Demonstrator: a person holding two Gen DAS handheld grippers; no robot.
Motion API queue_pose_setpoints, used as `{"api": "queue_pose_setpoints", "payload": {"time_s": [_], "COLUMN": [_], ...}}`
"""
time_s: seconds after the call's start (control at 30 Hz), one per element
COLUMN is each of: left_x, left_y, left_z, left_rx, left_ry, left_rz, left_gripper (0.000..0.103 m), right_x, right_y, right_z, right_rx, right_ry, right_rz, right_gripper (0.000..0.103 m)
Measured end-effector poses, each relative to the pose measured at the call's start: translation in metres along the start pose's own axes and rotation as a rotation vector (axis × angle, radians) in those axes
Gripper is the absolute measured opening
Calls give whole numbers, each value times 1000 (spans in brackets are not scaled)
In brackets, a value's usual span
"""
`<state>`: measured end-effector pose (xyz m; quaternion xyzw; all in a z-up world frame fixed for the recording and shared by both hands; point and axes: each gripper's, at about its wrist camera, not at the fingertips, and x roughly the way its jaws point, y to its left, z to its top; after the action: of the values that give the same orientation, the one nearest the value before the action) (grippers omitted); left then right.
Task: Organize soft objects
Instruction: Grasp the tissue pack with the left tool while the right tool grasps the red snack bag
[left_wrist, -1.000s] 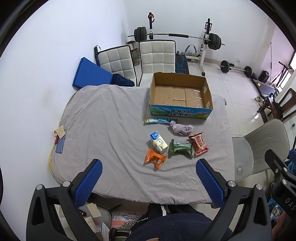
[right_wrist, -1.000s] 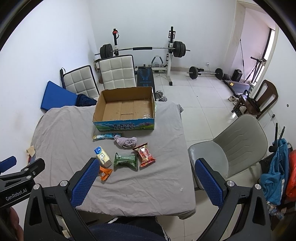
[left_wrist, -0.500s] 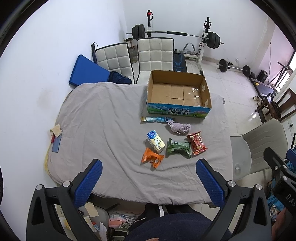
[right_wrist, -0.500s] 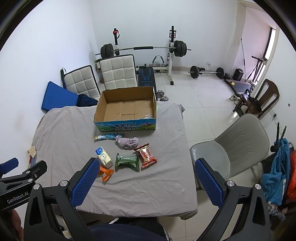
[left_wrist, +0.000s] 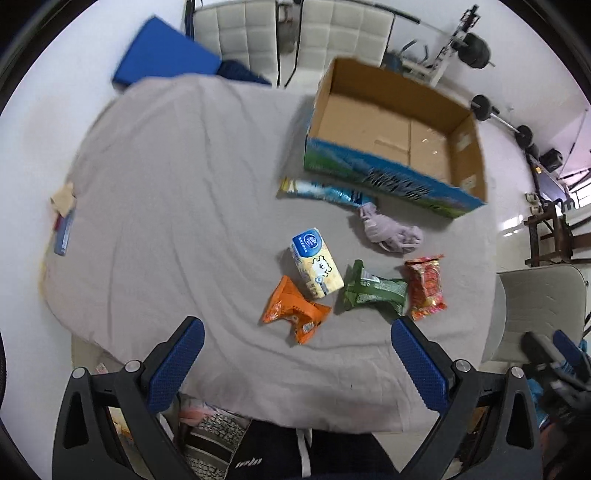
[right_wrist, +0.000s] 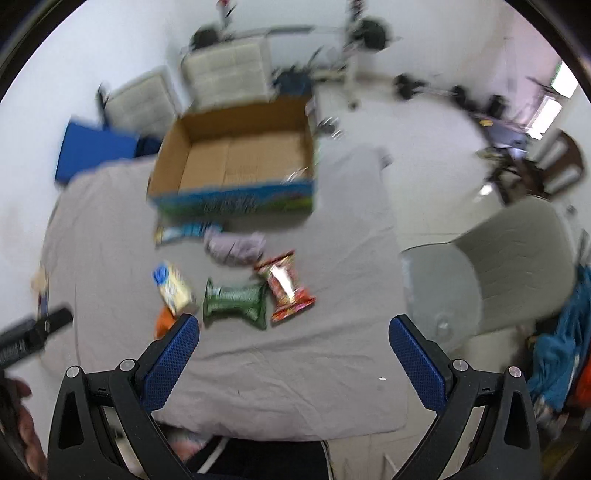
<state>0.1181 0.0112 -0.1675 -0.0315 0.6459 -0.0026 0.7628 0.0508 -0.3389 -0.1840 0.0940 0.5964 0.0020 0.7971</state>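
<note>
On the grey sheet (left_wrist: 177, 192) lie several soft items: an orange packet (left_wrist: 293, 314), a yellow tissue pack (left_wrist: 316, 264), a green packet (left_wrist: 375, 291), a red packet (left_wrist: 424, 286), a lilac cloth (left_wrist: 389, 234) and a long blue packet (left_wrist: 325, 192). Behind them stands an open cardboard box (left_wrist: 391, 144), bare inside. My left gripper (left_wrist: 295, 354) hovers open above the near table edge, just short of the orange packet. My right gripper (right_wrist: 293, 349) is open too, near the green packet (right_wrist: 234, 297) and red packet (right_wrist: 286, 284). The right wrist view is blurred.
A grey chair (right_wrist: 491, 273) stands right of the table. White padded chairs (left_wrist: 295, 33), a blue mat (left_wrist: 164, 55) and a barbell rack (left_wrist: 465, 40) are behind it. A blue flat item (left_wrist: 64, 232) lies at the table's left edge. Clutter (left_wrist: 207, 424) sits below the near edge.
Both grippers have moved down and forward toward the table, so the items and box look much larger. Both stay open. The objects on the sheet have not shifted.
</note>
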Motion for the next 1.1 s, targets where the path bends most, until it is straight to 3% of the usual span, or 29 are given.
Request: {"api": "queue_pose_setpoints", "payload": {"time_s": [0.1, 0.3, 0.43, 0.53, 0.63, 0.7, 0.9, 1.1], "left_x": [38, 116, 164, 192, 213, 224, 229, 192], "left_y": [-5, -13, -16, -20, -20, -20, -26, -50], "left_z": [10, 35, 48, 54, 56, 56, 54, 43], "left_rx": [-10, -36, -67, -71, -71, -76, -71, -11], "left_ry": [51, 152, 252, 296, 332, 354, 336, 252], "left_rz": [9, 14, -37, -28, -14, 6, 62, 133], "left_gripper": [103, 103, 102, 101, 86, 58, 46, 43], "right_x": [69, 195, 250, 283, 308, 319, 335, 323], "right_y": [9, -2, -6, -7, -8, -10, -24, -41], "right_z": [14, 37, 42, 41, 37, 33, 22, 14], "right_rx": [-98, -76, -54, -40, -50, -50, -12, 18], "right_ry": [87, 269, 340, 395, 439, 452, 458, 454], "right_rz": [-69, -79, -53, -31, -11, -10, 6, 42], "right_gripper": [103, 101, 93, 85, 83, 80, 58, 49]}}
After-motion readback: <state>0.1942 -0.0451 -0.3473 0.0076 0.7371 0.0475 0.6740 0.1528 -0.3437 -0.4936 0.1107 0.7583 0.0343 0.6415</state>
